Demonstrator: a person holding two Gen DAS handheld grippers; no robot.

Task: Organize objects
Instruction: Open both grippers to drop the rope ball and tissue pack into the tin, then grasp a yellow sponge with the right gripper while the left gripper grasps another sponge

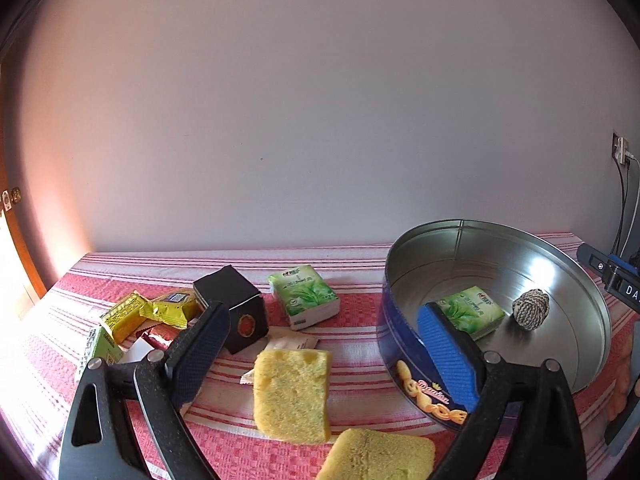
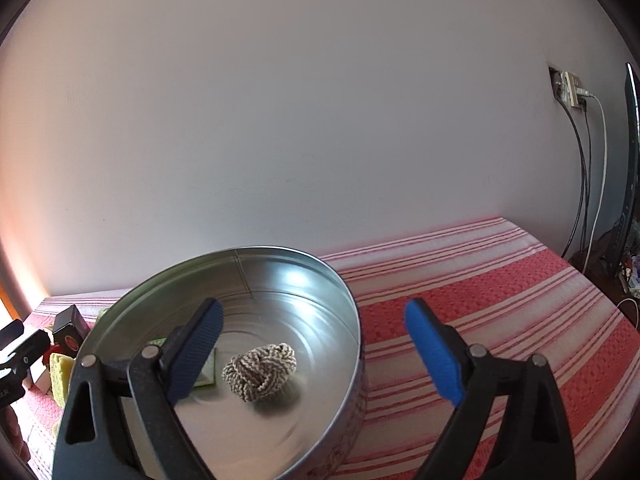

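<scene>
A round metal cookie tin (image 1: 592, 296) stands on the red striped cloth at the right; it holds a green tissue pack (image 1: 474, 310) and a ball of twine (image 1: 531, 309). My left gripper (image 1: 320, 348) is open and empty above a yellow sponge (image 1: 294, 394). A second sponge (image 1: 378, 456) lies nearer. A black box (image 1: 236, 308), another green tissue pack (image 1: 306, 294) and yellow snack packets (image 1: 148, 314) lie at the left. My right gripper (image 2: 316, 350) is open and empty over the tin (image 2: 344, 300), above the twine ball (image 2: 260, 370).
A white wall runs behind the table. A wall socket with cables (image 2: 576, 96) is at the far right. The striped cloth (image 2: 500, 312) stretches to the right of the tin. A white sachet (image 1: 290, 344) lies beside the black box.
</scene>
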